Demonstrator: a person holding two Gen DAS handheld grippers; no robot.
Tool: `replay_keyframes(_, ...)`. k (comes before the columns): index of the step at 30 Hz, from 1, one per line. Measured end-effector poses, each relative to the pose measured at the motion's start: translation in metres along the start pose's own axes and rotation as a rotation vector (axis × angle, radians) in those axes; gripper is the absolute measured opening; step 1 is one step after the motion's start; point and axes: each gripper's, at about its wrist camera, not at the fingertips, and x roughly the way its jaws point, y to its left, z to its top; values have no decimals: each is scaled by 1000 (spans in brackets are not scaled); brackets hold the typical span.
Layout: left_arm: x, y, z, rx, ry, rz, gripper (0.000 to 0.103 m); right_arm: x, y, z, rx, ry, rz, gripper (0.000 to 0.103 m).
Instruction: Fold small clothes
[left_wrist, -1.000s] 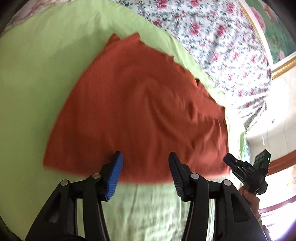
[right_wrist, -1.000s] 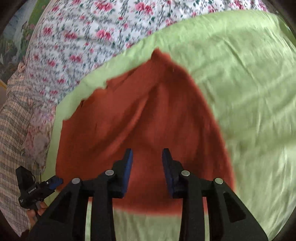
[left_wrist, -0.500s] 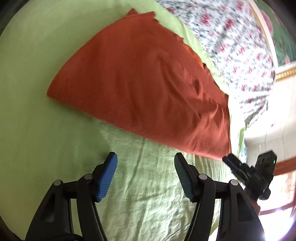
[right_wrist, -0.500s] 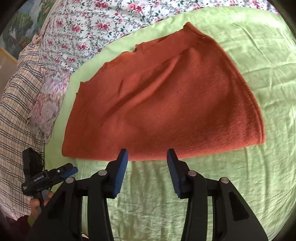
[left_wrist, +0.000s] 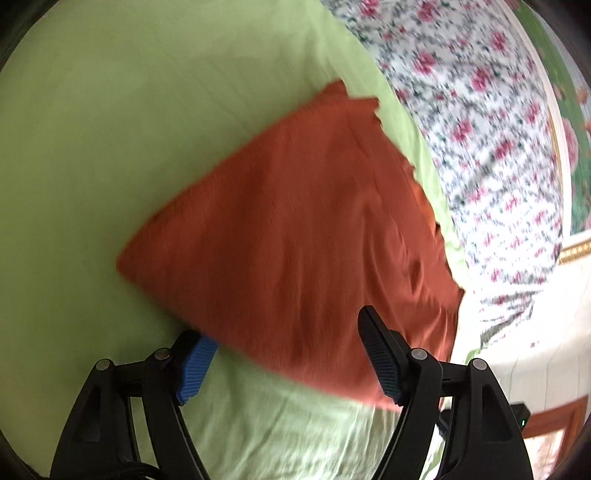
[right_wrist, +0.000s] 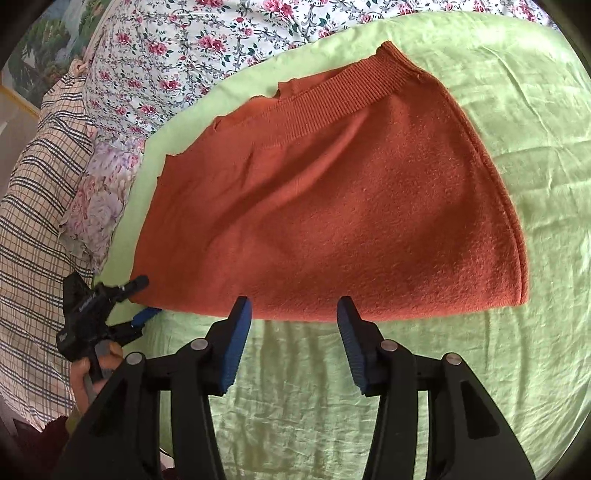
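Note:
A rust-orange knit garment (right_wrist: 332, 206) lies folded flat on a green sheet (right_wrist: 517, 110), its ribbed band at the far edge. It also shows, blurred, in the left wrist view (left_wrist: 303, 236). My right gripper (right_wrist: 293, 332) is open and empty, its fingertips just short of the near folded edge. My left gripper (left_wrist: 284, 362) is open, its jaws straddling the garment's near left edge; the right finger (left_wrist: 380, 354) overlaps the cloth in view. The left gripper also shows in the right wrist view (right_wrist: 136, 299) at the garment's left corner.
A floral bedspread (right_wrist: 192, 48) lies beyond the green sheet, and a plaid cloth (right_wrist: 29, 206) sits at the left. A framed picture (left_wrist: 576, 155) hangs on the wall behind. Bare green sheet (right_wrist: 295, 424) stretches in front of the garment.
Both grippers drew back off the garment, leaving it folded. Since then the left gripper has moved in again to the garment's left edge. The right gripper has held near the front edge.

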Motion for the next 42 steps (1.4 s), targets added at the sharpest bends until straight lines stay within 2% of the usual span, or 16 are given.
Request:
replay_keyframes(4,3,-2,10,-13,-59,38,75,4,-7,8,-11,13,-12,50)
replay_keyframes(7,5,-7,17,-2,-95,85,66,7,-14,14,-3,19,-15,50)
replay_keyframes(8,5,-8,19,-1,-104,97,58,9,-16,16,-1,23,-15,50)
replay_keyframes(9,4,-9,20,4,-111,102,44,11,-18,18,0,28,-13,50)
replay_keyframes(11,5,-11,24,23,-112,97,27,13,-21,20,2,32,-10,50)
replay_keyframes(15,-1,-29,21,107,-144,109,16,15,-26,25,6,41,8,50)
replay_keyframes(19,-8,-68,12,253,-164,117,13,12,-31,31,9,44,20,50)
replay_keyframes(22,-8,-102,0,362,-158,93,10,9,-35,37,6,43,24,50)
replay_keyframes(26,9,-152,-34,530,-118,66,10,6,-37,49,3,42,35,50)
replay_keyframes(29,32,-177,-65,653,-71,84,10,8,-32,62,6,47,71,50)
replay_keyframes(32,57,-186,-89,744,-27,123,10,18,-21,80,14,66,124,50)
replay_keyframes(35,70,-191,-103,821,-31,186,10,36,-6,102,-4,99,176,51)
replay_keyframes(42,70,-189,-107,866,-34,229,10,110,41,153,-18,203,297,53)
